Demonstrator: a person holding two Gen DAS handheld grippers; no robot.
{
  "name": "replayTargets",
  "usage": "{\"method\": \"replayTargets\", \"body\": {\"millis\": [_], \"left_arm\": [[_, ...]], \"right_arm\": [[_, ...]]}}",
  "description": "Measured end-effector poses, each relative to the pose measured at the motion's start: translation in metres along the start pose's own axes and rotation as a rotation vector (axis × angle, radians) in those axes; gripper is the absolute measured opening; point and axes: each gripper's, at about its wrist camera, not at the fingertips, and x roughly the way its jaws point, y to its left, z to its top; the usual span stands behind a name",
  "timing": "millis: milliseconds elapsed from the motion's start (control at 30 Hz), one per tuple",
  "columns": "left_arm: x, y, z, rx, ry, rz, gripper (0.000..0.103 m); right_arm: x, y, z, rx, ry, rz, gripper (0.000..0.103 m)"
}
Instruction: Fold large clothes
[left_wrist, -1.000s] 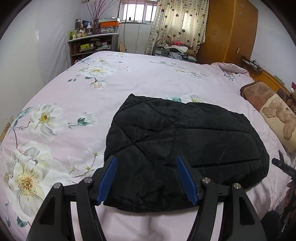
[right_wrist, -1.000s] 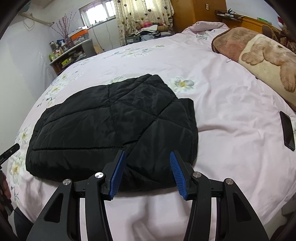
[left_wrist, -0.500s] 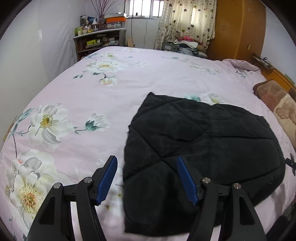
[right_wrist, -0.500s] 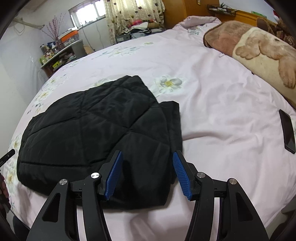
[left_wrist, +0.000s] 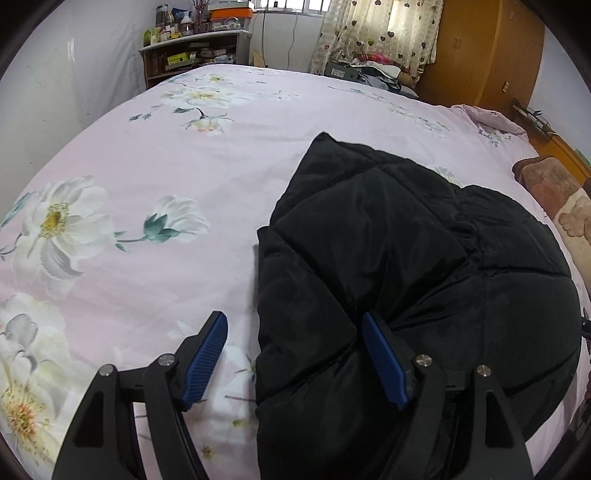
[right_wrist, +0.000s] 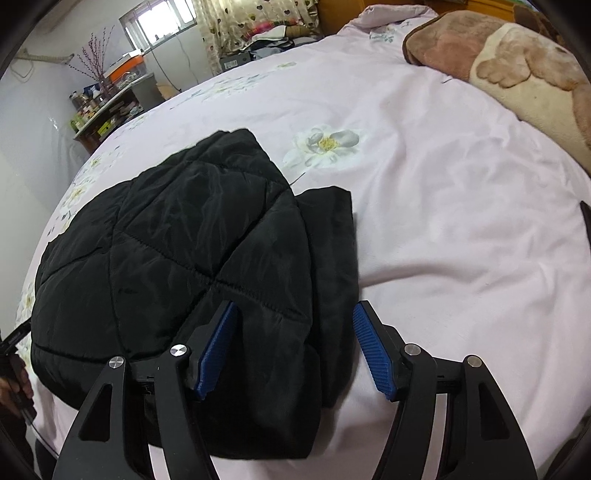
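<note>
A black quilted jacket (left_wrist: 399, 266) lies folded flat on the pink floral bedsheet (left_wrist: 147, 162). It also shows in the right wrist view (right_wrist: 192, 251). My left gripper (left_wrist: 295, 354) is open, low at the jacket's left near edge, with the edge between its blue pads. My right gripper (right_wrist: 295, 343) is open, low at the jacket's right near edge, with a folded flap between its pads. Neither holds the cloth.
A brown and cream bear blanket (right_wrist: 517, 66) lies at the bed's right end. A dark phone (right_wrist: 585, 218) lies on the sheet at far right. A cluttered shelf (left_wrist: 192, 48), curtains and a wooden wardrobe (left_wrist: 480, 55) stand beyond the bed.
Both grippers have moved outward and down to the jacket's two near corners, left one to the left edge, right one to the right edge. Both stay open.
</note>
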Motion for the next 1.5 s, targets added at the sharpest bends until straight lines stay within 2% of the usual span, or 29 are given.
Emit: {"method": "replayTargets", "body": {"millis": [133, 200, 300, 367, 533, 667, 833, 1033, 1067, 1100, 1167, 1267, 1333, 1367, 1433, 1500], "left_arm": [[0.012, 0.005, -0.002, -0.025, 0.012, -0.033, 0.088], [0.019, 0.010, -0.002, -0.048, 0.027, -0.077, 0.091], [0.033, 0.022, -0.003, -0.111, 0.067, -0.172, 0.095], [0.040, 0.026, -0.002, -0.135, 0.085, -0.205, 0.098], [0.046, 0.013, 0.007, -0.093, 0.099, -0.217, 0.099], [0.052, 0.010, 0.011, -0.103, 0.126, -0.257, 0.100], [0.054, 0.015, 0.005, -0.127, 0.122, -0.293, 0.100], [0.064, 0.012, 0.012, -0.115, 0.141, -0.309, 0.103], [0.063, 0.011, 0.011, -0.111, 0.139, -0.306, 0.103], [0.062, 0.011, 0.011, -0.110, 0.137, -0.306, 0.103], [0.061, 0.009, 0.010, -0.108, 0.137, -0.309, 0.101], [0.062, 0.002, 0.011, -0.087, 0.130, -0.305, 0.090], [0.057, -0.004, 0.012, -0.070, 0.121, -0.299, 0.073], [0.055, -0.008, 0.013, -0.064, 0.116, -0.288, 0.069], [0.044, -0.015, 0.014, -0.040, 0.102, -0.243, 0.050], [0.033, -0.017, 0.017, -0.034, 0.092, -0.214, 0.039]], "right_arm": [[0.014, -0.008, 0.002, 0.016, 0.026, 0.035, 0.070], [0.019, -0.011, 0.002, 0.029, 0.037, 0.051, 0.075], [0.030, -0.022, 0.004, 0.076, 0.063, 0.114, 0.077], [0.038, -0.026, 0.006, 0.096, 0.083, 0.149, 0.077], [0.049, -0.024, 0.010, 0.094, 0.118, 0.170, 0.077], [0.051, -0.025, 0.011, 0.096, 0.131, 0.182, 0.077], [0.050, -0.026, 0.007, 0.093, 0.142, 0.208, 0.077], [0.069, -0.024, 0.023, 0.091, 0.161, 0.242, 0.077], [0.069, -0.023, 0.022, 0.089, 0.162, 0.240, 0.077], [0.067, -0.022, 0.022, 0.084, 0.160, 0.241, 0.072], [0.062, -0.018, 0.020, 0.069, 0.153, 0.244, 0.064], [0.061, -0.011, 0.021, 0.047, 0.149, 0.230, 0.058], [0.064, -0.007, 0.023, 0.041, 0.152, 0.220, 0.054], [0.064, -0.005, 0.025, 0.041, 0.152, 0.214, 0.051], [0.059, 0.001, 0.027, 0.034, 0.145, 0.202, 0.043], [0.050, 0.006, 0.029, 0.021, 0.138, 0.180, 0.035]]}}
